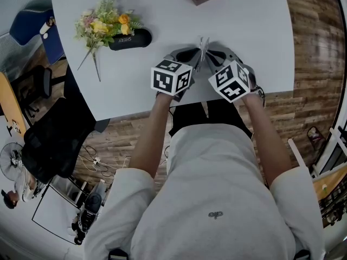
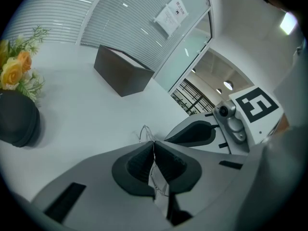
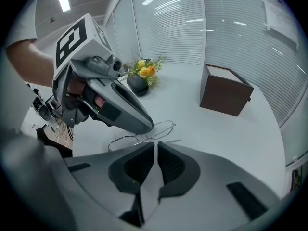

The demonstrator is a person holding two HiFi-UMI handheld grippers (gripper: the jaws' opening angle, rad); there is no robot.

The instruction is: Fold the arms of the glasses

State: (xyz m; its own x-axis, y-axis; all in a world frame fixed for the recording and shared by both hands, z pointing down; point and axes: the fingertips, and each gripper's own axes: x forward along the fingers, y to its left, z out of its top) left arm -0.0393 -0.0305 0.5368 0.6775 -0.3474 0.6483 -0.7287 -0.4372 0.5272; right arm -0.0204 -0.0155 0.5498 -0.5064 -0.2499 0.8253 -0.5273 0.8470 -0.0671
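Left gripper (image 2: 153, 144) pinches the wire-rimmed glasses (image 1: 203, 49) between closed jaws while right gripper (image 3: 155, 145) nips 1 temple arm (image 3: 171, 140), by the white table's (image 1: 244, 26) near edge.

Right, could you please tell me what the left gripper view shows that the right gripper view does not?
Only the left gripper view shows the left tool clamped on the thin wire-framed glasses, the marker cube on the right tool, and a lit corridor. Only the right gripper view shows both lens rims against the white table and the hand holding the left tool. Both show the brown box, yellow flowers and black oval case.
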